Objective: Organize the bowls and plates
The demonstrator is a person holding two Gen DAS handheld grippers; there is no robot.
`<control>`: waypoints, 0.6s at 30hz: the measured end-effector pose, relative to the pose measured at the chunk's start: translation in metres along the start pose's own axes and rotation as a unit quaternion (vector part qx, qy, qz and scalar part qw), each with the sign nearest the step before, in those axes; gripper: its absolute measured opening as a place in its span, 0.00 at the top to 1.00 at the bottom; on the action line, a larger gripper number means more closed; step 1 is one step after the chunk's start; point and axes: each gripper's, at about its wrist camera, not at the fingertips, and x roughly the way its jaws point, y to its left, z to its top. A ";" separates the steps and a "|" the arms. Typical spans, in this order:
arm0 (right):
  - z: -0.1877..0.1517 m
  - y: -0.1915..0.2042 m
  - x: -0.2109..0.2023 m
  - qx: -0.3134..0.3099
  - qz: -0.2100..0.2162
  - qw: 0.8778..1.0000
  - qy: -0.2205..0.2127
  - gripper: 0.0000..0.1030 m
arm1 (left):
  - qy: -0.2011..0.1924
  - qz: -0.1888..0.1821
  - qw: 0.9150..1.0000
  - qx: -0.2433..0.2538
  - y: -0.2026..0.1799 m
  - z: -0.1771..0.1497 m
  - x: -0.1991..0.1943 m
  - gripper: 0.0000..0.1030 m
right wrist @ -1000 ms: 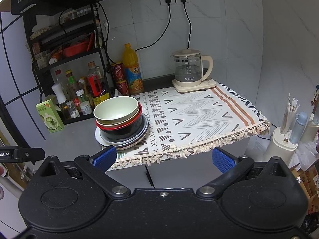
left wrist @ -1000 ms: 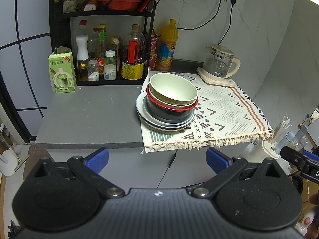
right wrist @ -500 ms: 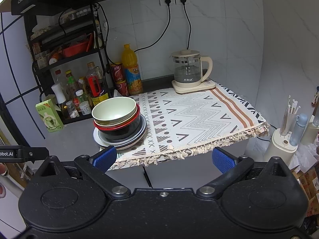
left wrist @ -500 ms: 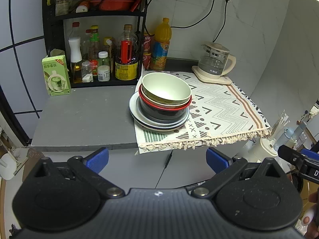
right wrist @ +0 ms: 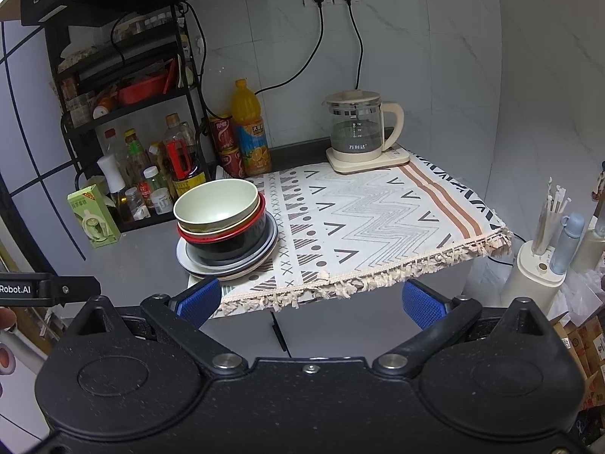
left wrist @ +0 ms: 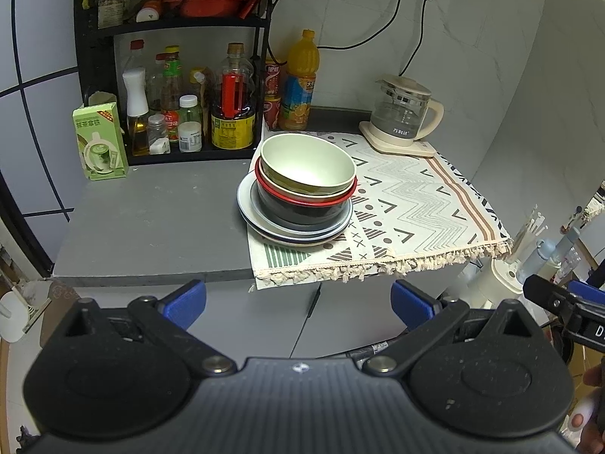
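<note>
A stack of dishes stands on the counter at the left edge of a patterned cloth (left wrist: 416, 204). A pale green bowl (left wrist: 308, 164) is on top, a red-rimmed bowl (left wrist: 302, 198) under it, then a black bowl (left wrist: 302, 212), then plates (left wrist: 295, 232). The stack also shows in the right wrist view, with the green bowl (right wrist: 217, 204) on top. My left gripper (left wrist: 298, 299) is open and empty, well in front of the counter edge. My right gripper (right wrist: 310, 299) is open and empty, also short of the counter.
A black rack (left wrist: 174, 87) with bottles and jars stands at the back left, a green carton (left wrist: 100, 140) beside it. An orange juice bottle (left wrist: 300, 83) and red cans stand behind the stack. A glass kettle (left wrist: 404, 113) sits at the cloth's back right. A white holder (right wrist: 540, 268) stands right of the counter.
Both grippers have drifted slightly relative to the counter; the dish stack sits a little lower and further left in the right wrist view. Nothing was grasped or moved.
</note>
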 end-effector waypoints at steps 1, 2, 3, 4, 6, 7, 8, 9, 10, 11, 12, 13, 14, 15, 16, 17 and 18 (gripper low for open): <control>0.000 0.000 0.000 0.000 0.000 1.000 0.001 0.00 | 0.000 -0.001 1.000 0.000 0.000 0.000 0.000 0.00; 0.000 0.000 0.000 0.001 -0.001 1.000 0.001 0.00 | 0.001 -0.002 1.000 0.001 -0.001 0.000 0.000 0.00; 0.001 0.000 0.001 0.000 -0.001 1.000 0.002 0.00 | 0.000 -0.003 1.000 0.002 -0.001 0.000 0.000 0.00; 0.001 0.001 0.001 0.000 -0.001 1.000 0.003 0.00 | 0.000 -0.004 1.000 0.003 0.000 0.000 0.001 0.00; 0.002 0.002 0.002 0.000 -0.001 1.000 0.005 0.00 | 0.001 -0.005 1.000 0.004 0.000 0.000 0.001 0.00; 0.001 0.002 0.003 0.000 -0.001 1.000 0.006 0.00 | 0.002 -0.006 1.000 0.006 0.001 0.000 0.002 0.00; 0.001 0.003 0.003 -0.001 -0.002 1.000 0.008 0.00 | 0.003 -0.006 1.000 0.006 0.001 0.000 0.002 0.00; 0.002 0.002 0.004 -0.002 -0.002 1.000 0.009 0.00 | 0.005 -0.006 1.000 0.006 0.002 0.001 0.003 0.00; 0.002 0.003 0.005 -0.003 -0.003 1.000 0.010 0.00 | 0.006 -0.006 1.000 0.006 0.002 0.001 0.003 0.00; 0.002 0.004 0.006 -0.003 -0.004 1.000 0.011 0.00 | 0.007 -0.006 1.000 0.006 0.003 0.002 0.004 0.00; 0.002 0.004 0.008 -0.003 -0.004 1.000 0.012 0.00 | 0.008 -0.006 1.000 0.006 0.004 0.002 0.004 0.00; 0.002 0.005 0.009 -0.003 -0.004 1.000 0.014 0.00 | 0.008 -0.007 1.000 0.006 0.004 0.002 0.005 0.00; 0.003 0.005 0.011 -0.002 -0.005 1.000 0.015 0.00 | 0.007 -0.007 1.000 0.007 0.005 0.002 0.005 0.00; 0.003 0.005 0.013 -0.001 -0.005 1.000 0.016 0.00 | 0.007 -0.006 1.000 0.008 0.005 0.003 0.006 0.00; 0.003 0.005 0.015 0.001 -0.006 1.000 0.018 0.00 | 0.006 -0.005 1.000 0.007 0.005 0.003 0.007 0.00; 0.003 0.005 0.017 0.002 -0.006 1.000 0.020 0.00 | 0.007 -0.005 1.000 0.006 0.006 0.004 0.009 0.00; 0.004 0.006 0.018 0.001 -0.007 1.000 0.021 0.00 | 0.009 -0.005 1.000 0.003 0.007 0.005 0.011 0.00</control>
